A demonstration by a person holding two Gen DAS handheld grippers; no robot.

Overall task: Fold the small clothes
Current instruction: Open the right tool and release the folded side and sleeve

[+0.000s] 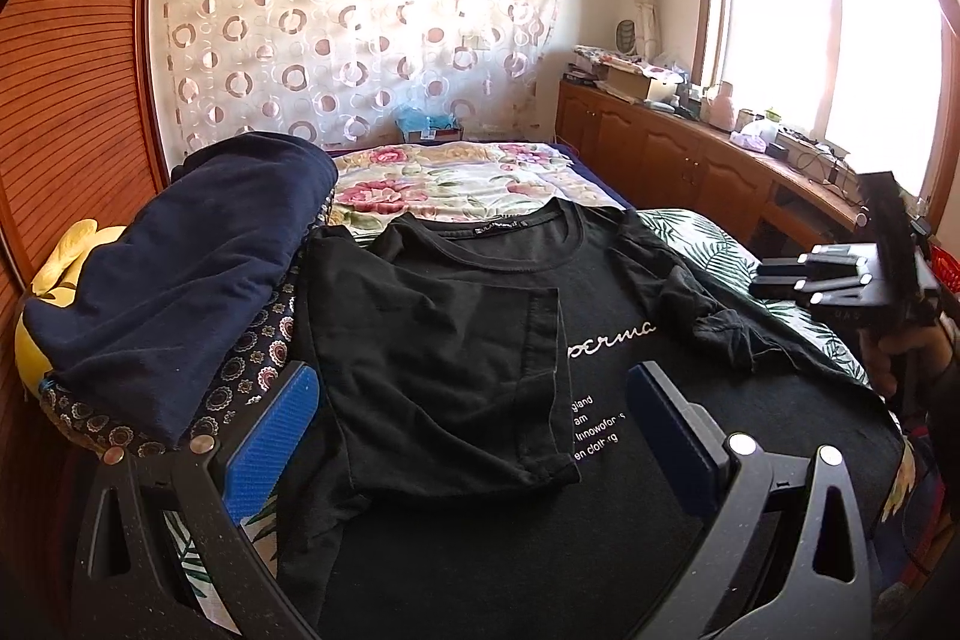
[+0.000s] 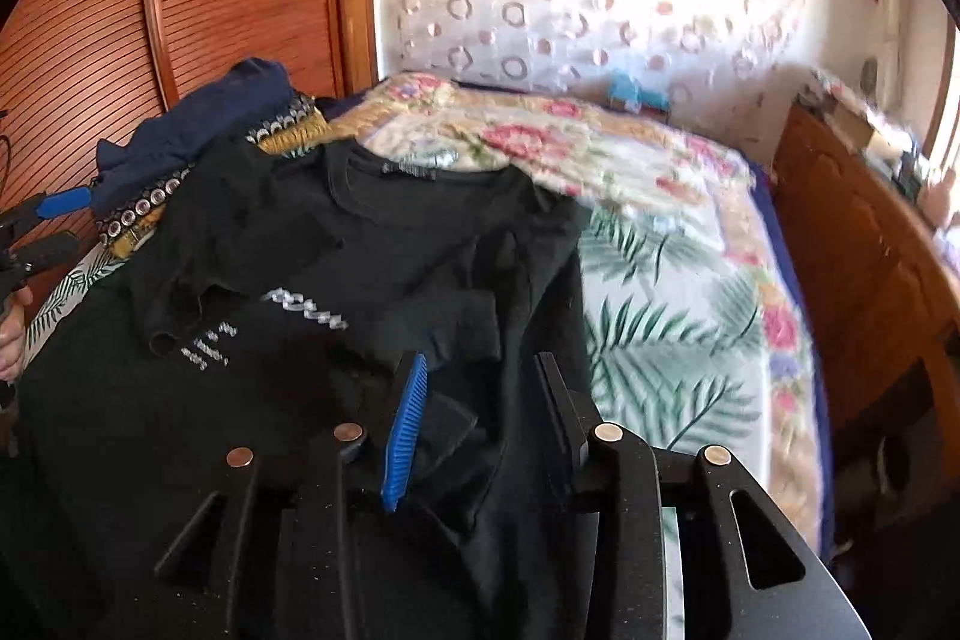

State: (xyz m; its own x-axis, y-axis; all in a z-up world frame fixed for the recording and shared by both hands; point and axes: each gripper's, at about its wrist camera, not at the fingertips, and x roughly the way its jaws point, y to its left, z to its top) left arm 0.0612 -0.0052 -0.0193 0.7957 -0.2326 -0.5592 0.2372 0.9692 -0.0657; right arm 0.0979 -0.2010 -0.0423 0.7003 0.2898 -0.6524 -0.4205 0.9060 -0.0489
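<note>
A black T-shirt [image 1: 480, 340] with white lettering lies flat on the bed, collar away from me. Its left sleeve and side are folded over onto the chest; its right sleeve [image 1: 708, 304] lies crumpled on the body. My left gripper [image 1: 474, 394] is open and empty, hovering over the folded left part. My right gripper [image 2: 480, 394] is open and empty above the shirt's right side [image 2: 522, 280]; the right wrist view is motion-blurred. The right gripper also shows at the right edge of the left wrist view [image 1: 840, 274].
A pile of navy cloth [image 1: 180, 268] and patterned fabric sits left of the shirt. A floral quilt [image 1: 456, 178] covers the bed beyond. A wooden wardrobe [image 1: 72, 100] stands left, a cluttered wooden cabinet [image 1: 690, 142] under the window right.
</note>
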